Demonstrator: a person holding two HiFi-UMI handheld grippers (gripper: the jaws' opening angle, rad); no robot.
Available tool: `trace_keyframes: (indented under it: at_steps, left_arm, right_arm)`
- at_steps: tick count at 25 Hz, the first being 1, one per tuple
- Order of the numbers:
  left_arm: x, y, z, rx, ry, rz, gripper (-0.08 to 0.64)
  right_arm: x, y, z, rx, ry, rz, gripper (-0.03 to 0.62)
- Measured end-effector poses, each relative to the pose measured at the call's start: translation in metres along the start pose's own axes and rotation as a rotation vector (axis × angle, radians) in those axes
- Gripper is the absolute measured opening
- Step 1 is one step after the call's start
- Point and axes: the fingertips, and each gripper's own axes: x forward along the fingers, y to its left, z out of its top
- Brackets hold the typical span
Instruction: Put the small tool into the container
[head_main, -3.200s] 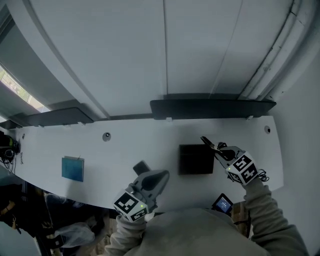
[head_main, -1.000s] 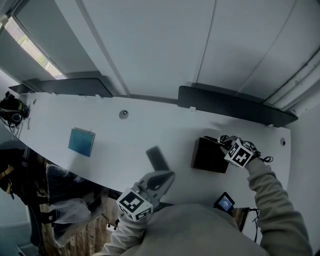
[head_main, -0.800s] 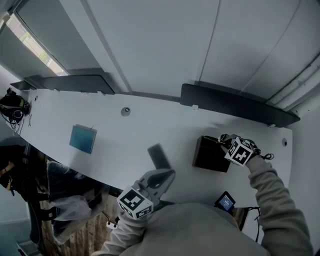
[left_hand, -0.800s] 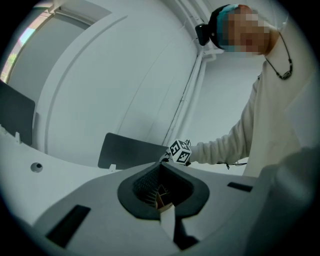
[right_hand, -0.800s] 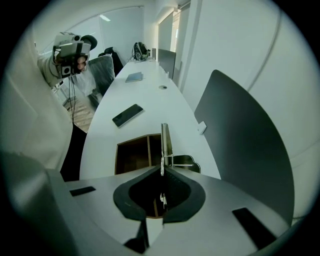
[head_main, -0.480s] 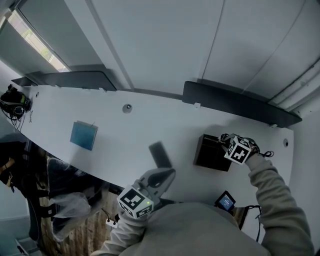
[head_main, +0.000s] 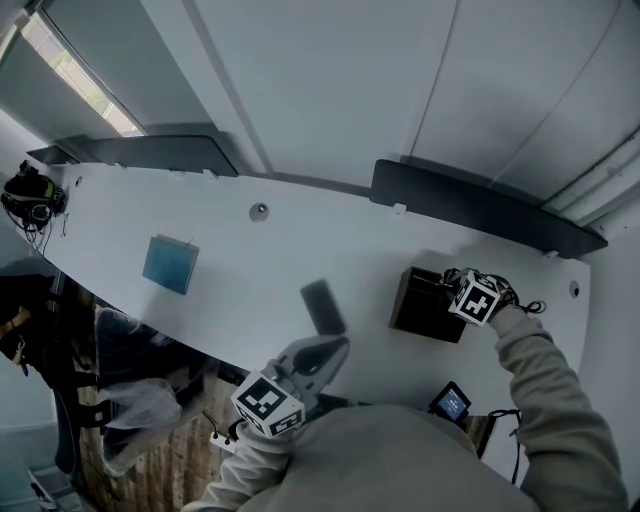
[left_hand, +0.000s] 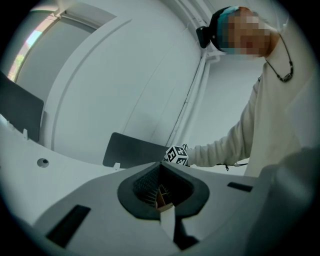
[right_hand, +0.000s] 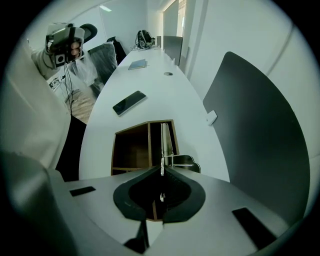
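While I watch the head view, my right gripper (head_main: 460, 292) hangs over the dark container's (head_main: 415, 305) right edge. A phone (head_main: 322, 306) lies just ahead of my left gripper (head_main: 337, 348), with bare white table (head_main: 250, 260) beyond it. Left gripper view: the fingers are clenched on nothing, and open tabletop lies ahead. Right gripper view: the fingers clamp the small tool (right_hand: 166, 140), which juts ahead of the tips over the narrow right compartment, just beside the divider (right_hand: 148, 145).
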Motion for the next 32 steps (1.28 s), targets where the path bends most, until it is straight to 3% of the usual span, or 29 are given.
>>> trace_keyframes:
  at_steps: [12,32]
  left_arm:
    - [-0.003,0.0,-0.006,0.007,0.017,0.019,-0.005]
    - [-0.005,-0.001,-0.011,0.019,0.041,0.004,-0.005]
  right_arm:
    - [0.021,0.003,-0.007,0.034,-0.002,0.065,0.021]
    - [0.021,0.002,-0.007,0.075,-0.026,0.033,0.022]
